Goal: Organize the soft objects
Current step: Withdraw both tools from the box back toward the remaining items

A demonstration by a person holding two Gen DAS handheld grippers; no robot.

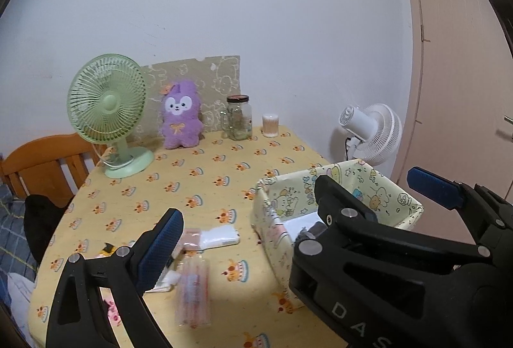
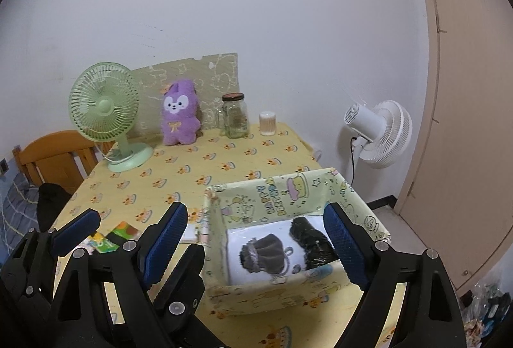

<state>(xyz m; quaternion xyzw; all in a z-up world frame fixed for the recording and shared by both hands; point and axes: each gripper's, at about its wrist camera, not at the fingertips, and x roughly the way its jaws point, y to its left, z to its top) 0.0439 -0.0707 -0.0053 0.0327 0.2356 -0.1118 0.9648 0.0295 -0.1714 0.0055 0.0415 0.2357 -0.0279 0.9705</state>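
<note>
A cartoon-print fabric box [image 2: 282,197] stands at the table's near right; it also shows in the left wrist view [image 1: 282,194]. Inside it lie a grey gathered pouch [image 2: 266,253] and a black soft item [image 2: 312,244] on white packets. My right gripper [image 2: 256,239] is open and empty, hovering over the box's near side. My left gripper [image 1: 298,207] is open and empty, left of the box; its fingers [image 2: 77,229] show in the right wrist view. Small packets lie on the table: a white one [image 1: 221,236], a clear pink one [image 1: 194,290], and a green one [image 2: 123,232].
A purple plush rabbit [image 1: 181,114], a green desk fan [image 1: 109,111], a glass jar [image 1: 239,117] and a cotton-swab tub [image 1: 270,125] stand along the back of the yellow tablecloth [image 1: 192,181]. A white fan [image 1: 375,133] stands right, a wooden chair [image 1: 45,162] left.
</note>
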